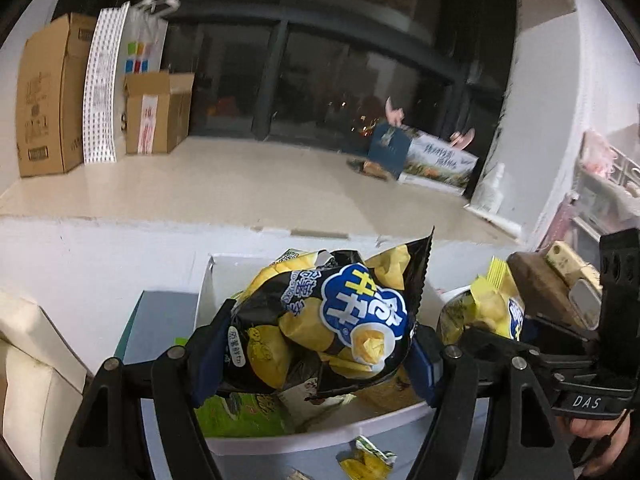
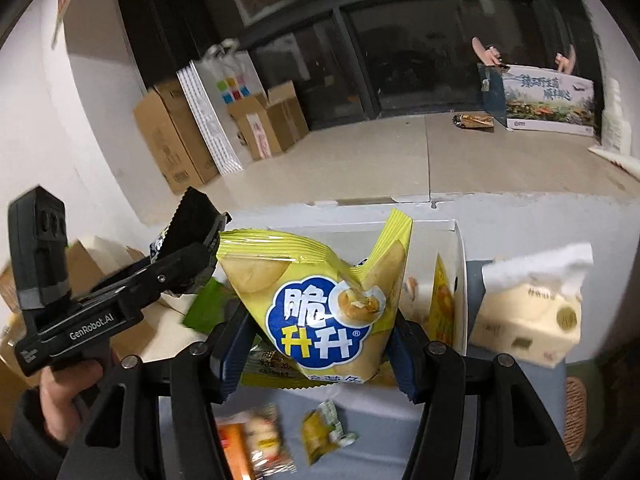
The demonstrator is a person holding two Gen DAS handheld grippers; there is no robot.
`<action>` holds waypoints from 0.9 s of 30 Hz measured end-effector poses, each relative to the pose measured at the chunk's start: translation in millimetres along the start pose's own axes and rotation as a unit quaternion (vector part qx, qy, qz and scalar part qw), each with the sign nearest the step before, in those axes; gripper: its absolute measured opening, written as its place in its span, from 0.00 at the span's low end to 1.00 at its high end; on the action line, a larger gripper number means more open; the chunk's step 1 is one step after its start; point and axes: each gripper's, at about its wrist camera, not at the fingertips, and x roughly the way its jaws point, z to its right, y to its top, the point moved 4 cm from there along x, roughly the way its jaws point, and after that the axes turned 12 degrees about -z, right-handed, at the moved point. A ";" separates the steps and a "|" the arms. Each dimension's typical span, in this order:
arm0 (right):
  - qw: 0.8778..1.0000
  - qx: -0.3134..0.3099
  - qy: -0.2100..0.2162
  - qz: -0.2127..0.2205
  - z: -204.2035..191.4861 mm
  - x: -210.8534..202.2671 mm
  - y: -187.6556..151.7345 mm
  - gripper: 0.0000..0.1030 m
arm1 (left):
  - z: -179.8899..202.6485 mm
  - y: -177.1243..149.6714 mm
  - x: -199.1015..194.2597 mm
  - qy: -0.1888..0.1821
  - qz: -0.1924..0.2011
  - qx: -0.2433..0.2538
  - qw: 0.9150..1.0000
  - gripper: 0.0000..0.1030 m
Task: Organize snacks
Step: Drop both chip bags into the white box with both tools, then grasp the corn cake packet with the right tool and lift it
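Both bags hang over the white box (image 1: 316, 438): left gripper (image 1: 316, 344) pinching the black chip bag (image 1: 332, 320), right gripper (image 2: 316, 344) pinching the yellow chip bag (image 2: 320, 300); next, probably lower and release inside

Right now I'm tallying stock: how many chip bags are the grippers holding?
2. The black chip bag is clamped in the left gripper over the white bin; the yellow chip bag is in the right gripper. Others in the bin may be hidden.
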 end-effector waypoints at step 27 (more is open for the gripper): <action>0.996 0.007 0.074 0.041 -5.7 -94.0 -70.9 1.00 | 41.6 -68.6 -94.2 -0.018 0.016 0.098 0.995 1.00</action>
